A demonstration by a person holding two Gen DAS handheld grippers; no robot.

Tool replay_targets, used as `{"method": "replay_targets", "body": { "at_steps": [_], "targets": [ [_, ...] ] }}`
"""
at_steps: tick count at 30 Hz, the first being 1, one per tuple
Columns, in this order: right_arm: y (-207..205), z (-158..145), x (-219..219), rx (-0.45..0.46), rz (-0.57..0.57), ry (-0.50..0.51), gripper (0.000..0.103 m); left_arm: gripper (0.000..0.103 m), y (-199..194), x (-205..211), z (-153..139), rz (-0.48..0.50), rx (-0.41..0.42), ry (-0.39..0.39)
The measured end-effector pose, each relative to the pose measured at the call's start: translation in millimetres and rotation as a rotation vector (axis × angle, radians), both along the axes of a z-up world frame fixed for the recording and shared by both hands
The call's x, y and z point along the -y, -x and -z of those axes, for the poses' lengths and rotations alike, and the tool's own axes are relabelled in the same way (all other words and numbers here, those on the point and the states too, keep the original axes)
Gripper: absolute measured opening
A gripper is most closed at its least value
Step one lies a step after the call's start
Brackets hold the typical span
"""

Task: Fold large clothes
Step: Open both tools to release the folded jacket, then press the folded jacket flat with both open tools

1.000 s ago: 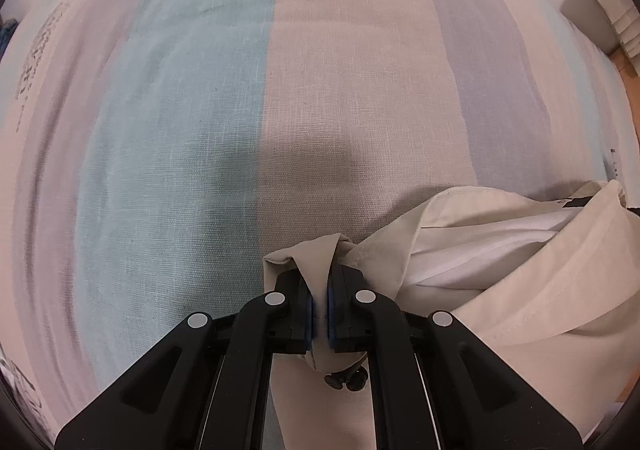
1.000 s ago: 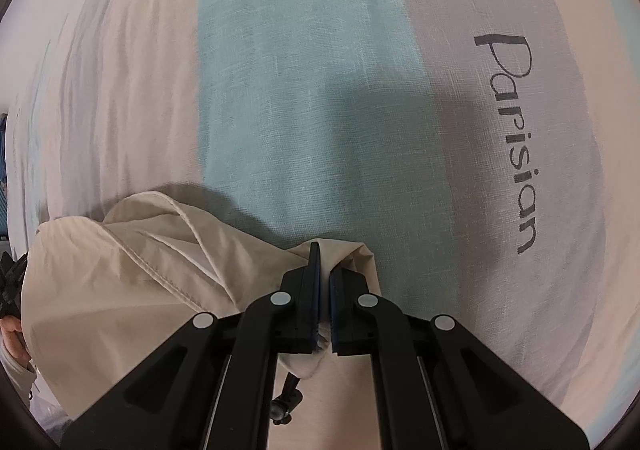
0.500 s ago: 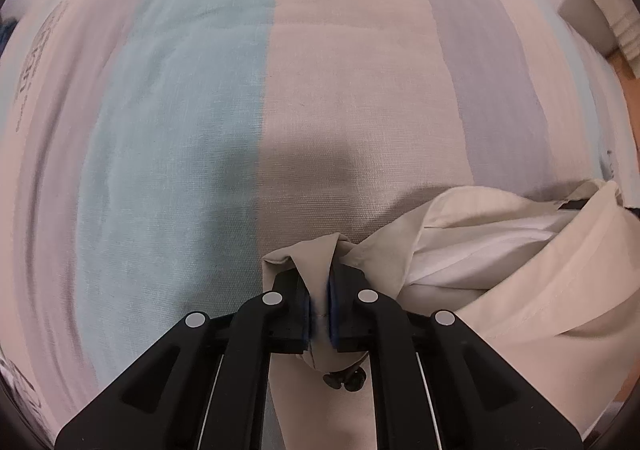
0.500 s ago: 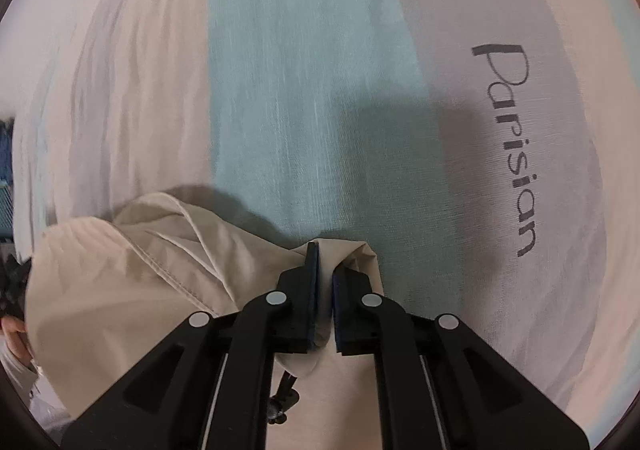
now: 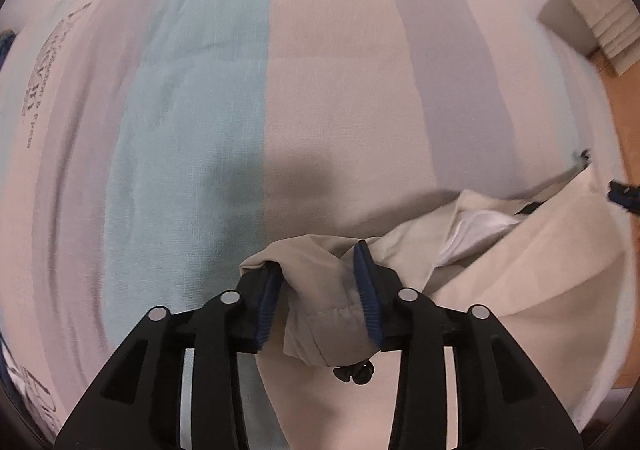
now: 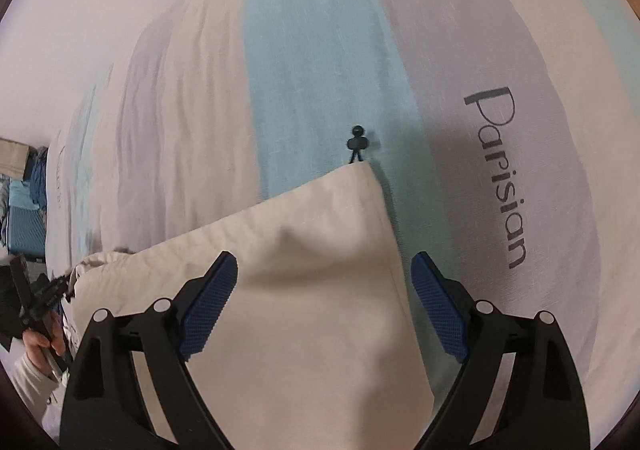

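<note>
A cream garment (image 5: 500, 274) lies on a striped bed sheet (image 5: 328, 90). In the left wrist view my left gripper (image 5: 320, 270) is open, and a bunched corner of the garment (image 5: 320, 290) sits loose between its blue pads. A black drawstring toggle (image 5: 354, 374) hangs below that corner. In the right wrist view my right gripper (image 6: 324, 266) is open wide above the garment (image 6: 304, 290), which lies flat on the sheet (image 6: 320, 50). Its corner points away, with a black toggle (image 6: 357, 144) just past it.
The sheet has pink, teal and grey stripes and the printed word "Parisian" (image 6: 500, 178). A white cabinet (image 5: 592, 10) and wooden floor (image 5: 624, 122) are at the right of the bed. The person's hand with the other gripper (image 6: 36, 314) shows at the left.
Both grippers were shut on garment corners and have opened. The right corner has dropped flat onto the sheet. The left corner still sits between the open pads.
</note>
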State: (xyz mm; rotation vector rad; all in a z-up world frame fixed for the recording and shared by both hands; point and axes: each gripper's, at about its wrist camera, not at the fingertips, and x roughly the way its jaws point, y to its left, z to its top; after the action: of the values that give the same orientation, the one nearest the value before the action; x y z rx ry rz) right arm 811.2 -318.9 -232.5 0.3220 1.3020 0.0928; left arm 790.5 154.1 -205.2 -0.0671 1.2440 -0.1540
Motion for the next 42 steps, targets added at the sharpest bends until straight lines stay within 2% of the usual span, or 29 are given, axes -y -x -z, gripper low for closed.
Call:
{"method": "replay_targets", "body": {
  "at_steps": [2,8,10,11,12,13,14,16,20,27,30,35,42],
  "targets": [
    [3,-3,-4,0.013,-0.015,0.000,0.085,0.041,-1,-8,-5,-0.010,0.011,0.042],
    [1,-7,-14,0.034,-0.043,-0.019,0.085,0.045,-1,-6,-16,-0.010,0.021,0.047],
    [0,-6,-22,0.042,-0.069,-0.019,0.085,0.051,-3,-13,-24,-0.053,0.015,0.113],
    [3,-8,-27,0.049,-0.084,-0.021,0.085,0.062,-2,-16,-24,-0.077,0.005,0.158],
    [3,-10,-33,0.055,-0.104,-0.030,0.085,0.080,-3,-19,-25,-0.087,0.000,0.185],
    [3,-10,-35,0.059,-0.116,-0.031,0.085,0.097,-2,-21,-34,-0.106,0.052,0.129],
    [4,-11,-40,0.063,-0.130,-0.030,0.085,0.097,-3,-21,-42,-0.110,0.097,0.098],
    [5,-11,-50,0.061,-0.149,-0.044,0.086,0.097,-5,-24,-52,-0.119,0.122,0.103],
    [10,-21,-68,0.104,-0.194,-0.011,0.086,0.097,-3,-6,-62,-0.076,0.159,0.017],
    [32,-53,-103,0.165,-0.274,-0.016,0.086,0.097,20,63,-66,0.042,0.151,0.060],
    [44,-57,-118,0.162,-0.289,-0.003,0.086,0.097,40,96,-55,0.065,0.116,0.093],
    [65,-38,-145,0.148,-0.292,0.048,0.086,0.097,59,153,-30,0.113,0.088,0.052],
    [76,0,-149,0.141,-0.240,0.088,0.086,0.098,57,172,13,0.082,0.050,0.033]
  ]
}}
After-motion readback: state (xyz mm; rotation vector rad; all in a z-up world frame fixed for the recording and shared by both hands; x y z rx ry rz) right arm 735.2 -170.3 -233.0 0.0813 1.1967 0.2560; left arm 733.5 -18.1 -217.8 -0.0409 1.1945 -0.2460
